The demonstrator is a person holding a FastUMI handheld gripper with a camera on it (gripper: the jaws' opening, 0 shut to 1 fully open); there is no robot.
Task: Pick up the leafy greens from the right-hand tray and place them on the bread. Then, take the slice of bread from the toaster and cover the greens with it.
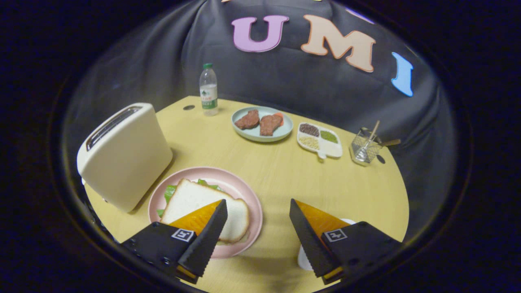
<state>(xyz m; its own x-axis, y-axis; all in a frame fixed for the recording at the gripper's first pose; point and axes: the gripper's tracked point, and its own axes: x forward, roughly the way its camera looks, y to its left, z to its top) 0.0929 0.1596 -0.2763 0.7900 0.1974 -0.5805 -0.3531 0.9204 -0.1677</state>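
1 gripper [258,211], jaws apart, empty; 1 bread slice [203,207] covered leafy greens [169,192] on pink plate [244,191] beside toaster [124,154].

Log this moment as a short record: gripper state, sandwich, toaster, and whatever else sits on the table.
gripper: gripper open, fingers apart and holding nothing
sandwich: top bread slice lies over the leafy greens on the pink plate, beside the left finger
toaster: toaster stands beside the plate, no bread showing in its slot
far side: water bottle, blue plate of meat, divided dish of grains, utensil holder
task status: greens appear covered
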